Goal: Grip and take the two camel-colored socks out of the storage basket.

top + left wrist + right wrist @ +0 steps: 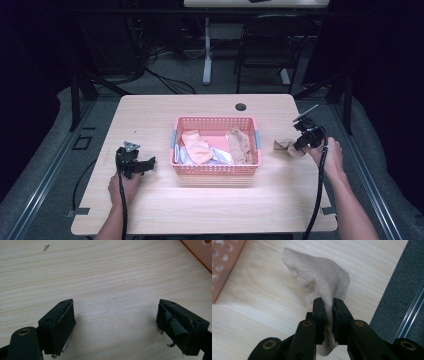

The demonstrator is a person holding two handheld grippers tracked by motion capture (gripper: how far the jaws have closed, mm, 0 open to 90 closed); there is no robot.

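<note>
Right gripper (328, 306) clamped on a beige cloth (319, 277), held near the table's (200, 205) right edge, well apart from the pink basket (216, 170). Left gripper (115, 322) low over bare wood left of the basket, jaws wide apart. Inside the basket, several crumpled cloths (peach, tan, perhaps pale blue).

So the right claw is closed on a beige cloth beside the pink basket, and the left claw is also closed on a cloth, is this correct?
Not fully. The right claw is indeed closed on the beige cloth, beside the pink basket. But the left claw is open and holds nothing: the left gripper view shows its jaws wide apart over bare table.
</note>
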